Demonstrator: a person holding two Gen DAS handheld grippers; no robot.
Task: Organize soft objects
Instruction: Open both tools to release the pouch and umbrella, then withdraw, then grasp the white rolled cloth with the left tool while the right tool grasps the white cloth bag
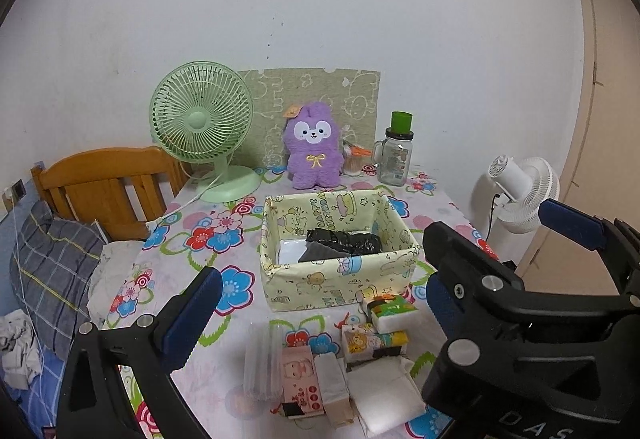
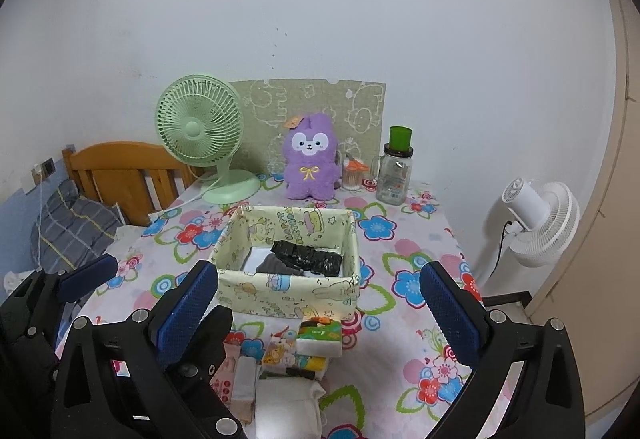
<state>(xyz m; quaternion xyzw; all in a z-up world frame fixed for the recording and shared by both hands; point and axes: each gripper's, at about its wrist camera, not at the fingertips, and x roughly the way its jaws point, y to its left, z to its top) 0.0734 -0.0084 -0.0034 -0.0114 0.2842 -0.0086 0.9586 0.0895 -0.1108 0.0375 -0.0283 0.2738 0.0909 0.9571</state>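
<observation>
Folded white soft pads point(image 1: 384, 395) nearest | both claws wide, empty (left claw point(image 1: 316, 315), right claw point(image 2: 320, 311)) | lift one pad squarely into yellow cartoon-print fabric box point(image 1: 320, 279).

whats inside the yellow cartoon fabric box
Inside the yellow fabric box: a crinkly black plastic bundle, a dark grey folded piece, and something white beneath. The near wall hides the rest.

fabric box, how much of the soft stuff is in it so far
Partly done: the fabric box already holds a black bundle and a grey folded piece. Nothing is in hand; the left gripper and right gripper both hover with jaws open and empty. Still left: the tissue packs and white folded cloth in front of the box.
</observation>
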